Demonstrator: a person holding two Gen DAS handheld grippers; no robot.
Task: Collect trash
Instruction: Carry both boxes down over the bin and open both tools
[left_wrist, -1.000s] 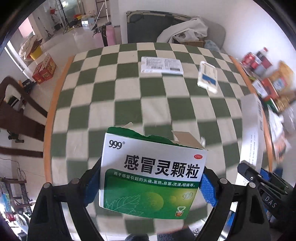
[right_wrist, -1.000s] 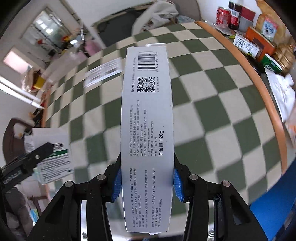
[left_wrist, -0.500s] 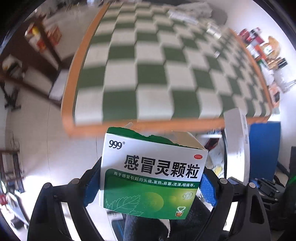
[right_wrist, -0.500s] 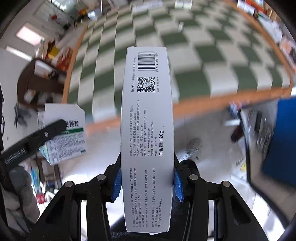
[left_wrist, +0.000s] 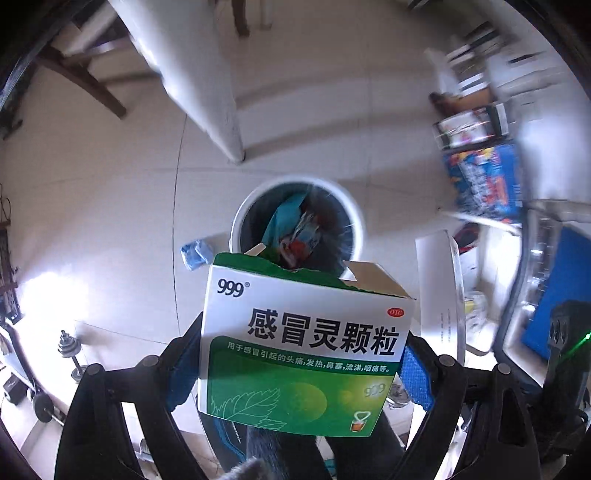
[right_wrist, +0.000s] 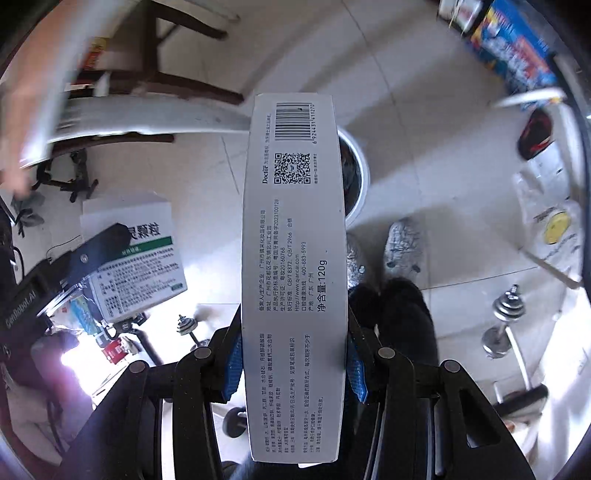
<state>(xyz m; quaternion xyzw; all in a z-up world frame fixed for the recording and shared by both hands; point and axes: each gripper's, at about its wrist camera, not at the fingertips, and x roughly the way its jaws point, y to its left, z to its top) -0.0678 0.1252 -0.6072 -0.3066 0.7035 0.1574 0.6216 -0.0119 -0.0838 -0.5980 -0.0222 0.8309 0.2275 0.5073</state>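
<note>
The left gripper (left_wrist: 303, 354) stays clamped on the torn green medicine box (left_wrist: 306, 350); the right gripper (right_wrist: 293, 363) on the long white carton (right_wrist: 293, 266); both have swung off the checkered table to hang above the floor's white bin (left_wrist: 354, 210), already part full; release looks next.

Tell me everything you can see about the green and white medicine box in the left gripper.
The medicine box is cardboard, white above and green below, with "999", bold black Chinese characters, a red OTC mark and a leaf drawing. Its top is torn open, flaps ragged. The left gripper clamps its two sides with blue pads, holding it off the floor in front of the white trash bin.
</note>
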